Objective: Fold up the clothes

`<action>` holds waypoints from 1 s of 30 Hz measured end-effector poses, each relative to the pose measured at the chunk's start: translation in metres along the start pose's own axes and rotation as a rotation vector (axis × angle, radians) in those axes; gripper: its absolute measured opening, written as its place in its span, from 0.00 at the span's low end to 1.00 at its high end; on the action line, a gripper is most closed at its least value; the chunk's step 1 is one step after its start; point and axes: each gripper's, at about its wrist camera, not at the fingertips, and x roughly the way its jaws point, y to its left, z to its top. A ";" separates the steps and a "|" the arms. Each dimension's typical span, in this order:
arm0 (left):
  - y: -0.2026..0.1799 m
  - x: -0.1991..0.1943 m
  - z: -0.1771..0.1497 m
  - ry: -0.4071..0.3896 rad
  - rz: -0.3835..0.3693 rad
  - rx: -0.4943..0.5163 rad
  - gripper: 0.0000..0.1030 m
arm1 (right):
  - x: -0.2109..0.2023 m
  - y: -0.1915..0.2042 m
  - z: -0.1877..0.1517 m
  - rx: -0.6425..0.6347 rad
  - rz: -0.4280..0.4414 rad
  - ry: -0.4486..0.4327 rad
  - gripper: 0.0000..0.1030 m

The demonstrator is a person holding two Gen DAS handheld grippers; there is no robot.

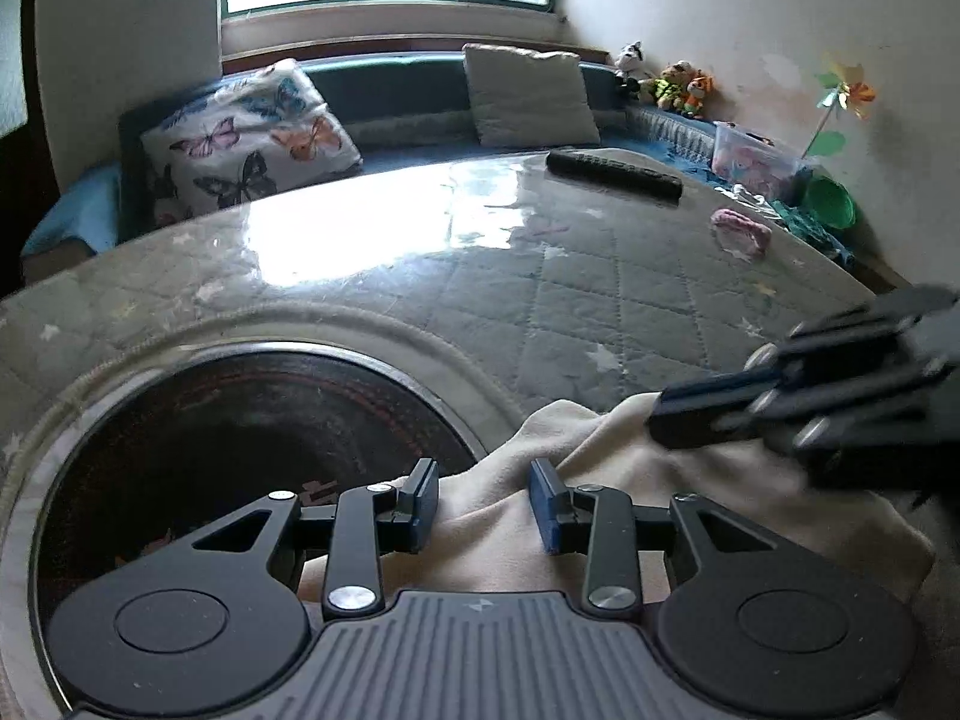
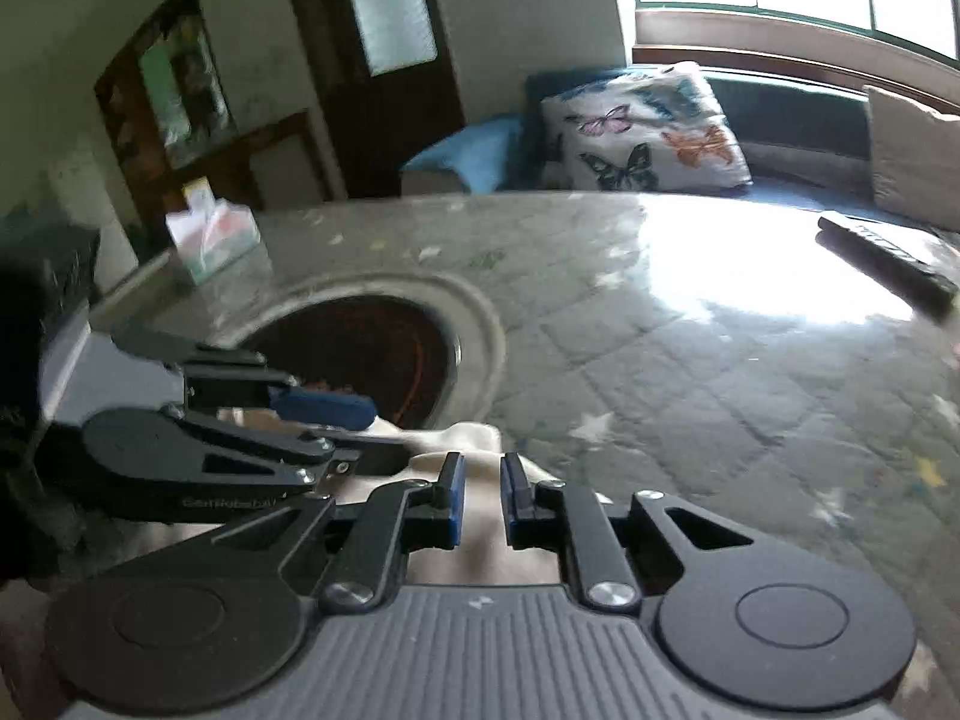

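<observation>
I see the tabletop (image 1: pixel 420 276) stretching ahead of both tongs, its quilted star-print cover under a glossy sheet, with a round dark opening (image 1: pixel 240 438) ahead and to the left of my left tongs (image 1: pixel 483 501). Beyond the far edge sit a butterfly pillow (image 1: pixel 246 144) and a plain cushion (image 1: pixel 528 93). The cream cloth (image 1: pixel 600 480) lies bunched on the near part of the tabletop, directly under and between both tongs, one edge reaching the rim of the opening. My left tongs stand wide apart above the cloth, gripping nothing. My right tongs (image 2: pixel 481 495) are narrower but still parted, with cloth showing beneath the gap. A dark remote (image 1: pixel 615 174) lies far ahead, and a small pink thing (image 1: pixel 741 234) is far ahead on the right.
</observation>
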 end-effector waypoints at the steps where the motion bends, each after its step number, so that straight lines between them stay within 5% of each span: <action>1: 0.002 -0.001 0.001 -0.003 0.002 -0.005 0.36 | 0.006 0.002 0.001 -0.007 0.000 0.011 0.12; 11: 0.022 -0.052 -0.008 -0.080 0.088 -0.013 0.38 | -0.012 0.039 -0.002 -0.163 0.014 0.002 0.27; 12: 0.022 -0.057 -0.012 -0.081 0.097 -0.010 0.40 | -0.014 0.048 -0.006 -0.193 0.021 0.005 0.35; 18: 0.022 -0.084 -0.048 -0.068 0.165 0.005 0.49 | -0.015 0.095 -0.031 -0.342 0.043 0.014 0.45; 30: 0.065 -0.089 -0.071 -0.035 0.254 -0.127 0.49 | -0.013 0.168 -0.057 -0.473 0.150 0.005 0.55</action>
